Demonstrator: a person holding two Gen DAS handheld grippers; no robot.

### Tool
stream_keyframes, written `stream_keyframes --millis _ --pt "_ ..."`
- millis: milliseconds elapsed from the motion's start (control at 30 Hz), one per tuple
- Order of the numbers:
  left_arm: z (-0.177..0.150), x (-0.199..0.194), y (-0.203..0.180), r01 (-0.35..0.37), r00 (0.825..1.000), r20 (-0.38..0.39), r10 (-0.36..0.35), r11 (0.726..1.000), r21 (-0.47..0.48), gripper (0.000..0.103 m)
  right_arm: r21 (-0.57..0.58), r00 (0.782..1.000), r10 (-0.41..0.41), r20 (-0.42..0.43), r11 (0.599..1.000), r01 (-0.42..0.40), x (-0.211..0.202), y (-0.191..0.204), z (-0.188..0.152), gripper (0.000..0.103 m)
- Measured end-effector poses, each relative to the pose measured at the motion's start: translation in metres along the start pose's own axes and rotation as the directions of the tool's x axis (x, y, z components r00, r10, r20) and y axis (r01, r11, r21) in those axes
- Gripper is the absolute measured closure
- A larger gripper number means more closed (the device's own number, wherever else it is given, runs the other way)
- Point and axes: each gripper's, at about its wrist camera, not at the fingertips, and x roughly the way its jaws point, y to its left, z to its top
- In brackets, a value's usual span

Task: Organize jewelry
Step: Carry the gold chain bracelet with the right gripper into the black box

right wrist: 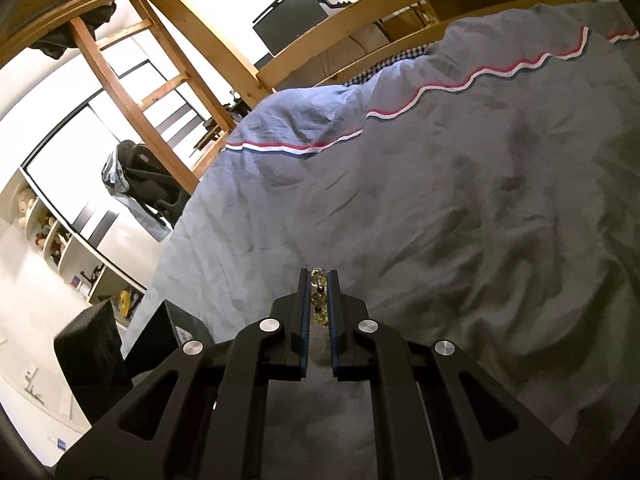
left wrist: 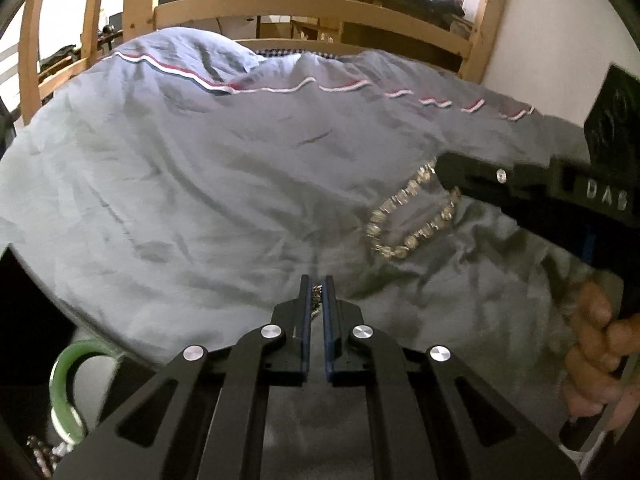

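A: Nearest the blue duvet (left wrist: pixel 200 184)'s front edge?
B: Left gripper (left wrist: pixel 318 292) clenched on a thin chain (left wrist: pixel 317 299); green bangle (left wrist: pixel 64 392) beside that edge.
A: Further over the duvet?
B: Right gripper (right wrist: pixel 319 292) grasps a crystal bead bracelet (left wrist: pixel 408 212), hanging above the cover. Wooden bedframe (left wrist: pixel 248 4) beyond.

Lower left of the left wrist view, a green bangle (left wrist: pixel 64 384) is half hidden behind the tool body, beside a blurred bead cluster (left wrist: pixel 42 454) cut by the edge. The chain (left wrist: pixel 317 298) between its pads is too small to identify.
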Motion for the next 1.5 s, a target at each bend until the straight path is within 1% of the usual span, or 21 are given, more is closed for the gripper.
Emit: stream_keyframes --millis 33,67,233,333,500,633,867,1033,1200,1367,1500 --pt "0.000 -0.005 0.000 0.007 1.000 0.002 -0.007 1.000 -0.007 0.098 -0.001 1.000 0.002 0.000 1.000 -0.002 -0.006 0.002 -0.001 0.095" --pt "0.001 -0.013 0.001 0.014 1.000 0.006 -0.014 1.000 -0.013 0.100 -0.004 1.000 0.003 0.000 1.000 -0.003 -0.009 0.005 -0.002 0.095" --pt "-0.003 -0.042 -0.002 0.033 0.999 0.013 -0.033 0.999 -0.014 0.100 -0.024 1.000 0.000 -0.013 1.000 -0.001 -0.027 0.022 -0.006 0.095" --pt "-0.004 -0.057 -0.006 0.033 0.999 0.025 -0.033 0.999 -0.002 0.100 -0.045 1.000 0.001 -0.006 0.999 -0.002 -0.043 0.035 -0.011 0.095" --pt "-0.010 -0.083 -0.002 0.032 0.998 0.045 -0.031 0.999 -0.018 0.100 -0.050 1.000 0.003 -0.002 0.999 -0.003 -0.066 0.049 -0.023 0.095" --pt "-0.014 -0.115 0.000 0.030 0.997 0.077 -0.029 0.999 -0.017 0.100 -0.055 1.000 0.005 -0.004 0.998 -0.005 -0.083 0.062 -0.031 0.095" --pt "-0.023 -0.160 0.011 0.020 0.993 0.114 -0.017 1.000 -0.023 0.100 -0.115 1.000 0.007 -0.029 0.993 -0.010 -0.101 0.102 -0.048 0.095" --pt "-0.031 -0.186 0.029 0.010 0.990 0.140 -0.004 0.999 -0.044 0.100 -0.176 0.999 -0.001 -0.049 0.984 -0.007 -0.099 0.136 -0.057 0.095" --pt "-0.034 -0.203 0.057 -0.010 0.987 0.157 0.025 0.995 -0.095 0.100 -0.229 0.997 0.008 -0.071 0.973 -0.024 -0.087 0.173 -0.063 0.095" --pt "-0.035 -0.223 0.084 -0.039 0.981 0.185 0.062 0.991 -0.128 0.100 -0.277 0.996 -0.008 -0.090 0.961 -0.017 -0.067 0.205 -0.063 0.095" --pt "-0.038 -0.230 0.107 -0.068 0.979 0.181 0.097 0.985 -0.159 0.100 -0.306 0.995 -0.013 -0.104 0.952 -0.020 -0.048 0.228 -0.062 0.095"
